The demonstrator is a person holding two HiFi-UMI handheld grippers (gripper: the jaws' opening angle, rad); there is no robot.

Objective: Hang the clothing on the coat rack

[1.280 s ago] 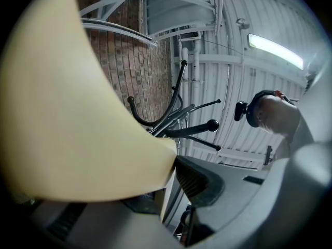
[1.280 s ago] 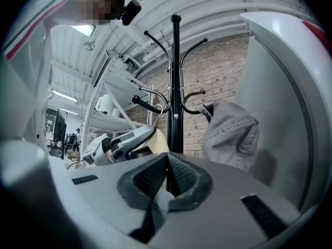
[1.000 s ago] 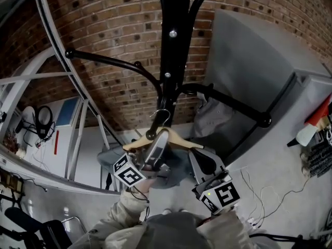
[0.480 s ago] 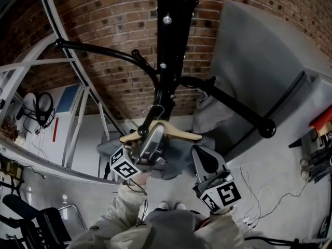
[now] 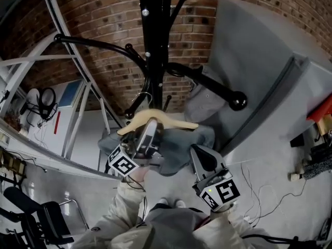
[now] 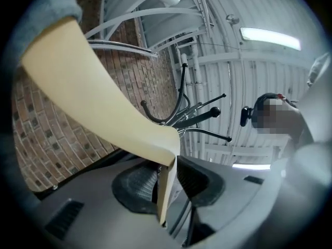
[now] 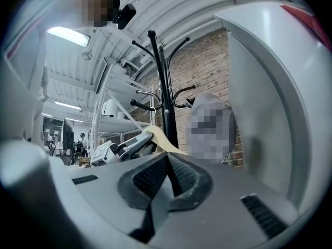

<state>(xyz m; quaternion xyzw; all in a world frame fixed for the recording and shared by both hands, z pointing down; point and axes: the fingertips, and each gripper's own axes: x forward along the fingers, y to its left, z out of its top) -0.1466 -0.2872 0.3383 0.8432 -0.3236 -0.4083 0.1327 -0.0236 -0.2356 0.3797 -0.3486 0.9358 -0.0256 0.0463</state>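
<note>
A pale wooden hanger [image 5: 155, 119] carries a blue-grey garment [image 5: 179, 149] that droops below it. My left gripper [image 5: 149, 131] holds the hanger's middle from below. In the left gripper view the hanger [image 6: 93, 102] runs edge-on between the pads; the jaws are opening while the pads still touch the wood. The hanger's wire hook [image 5: 141, 98] is right at a low arm of the black coat rack [image 5: 154, 45]; whether it rests on the arm is not visible. My right gripper [image 5: 203, 162] hangs to the right, shut and empty [image 7: 168, 178].
A grey garment [image 5: 205, 100] hangs on the rack's right arm, which ends in a knob [image 5: 237, 100]. A brick wall [image 5: 104, 14] stands behind, a grey panel [image 5: 259, 61] at the right, white metal frames [image 5: 78, 118] at the left. Cables lie on the floor [image 5: 270, 191].
The left gripper has carried the hanger and garment leftward and up, close under the rack's low arm. The right gripper has stayed about where it was.
</note>
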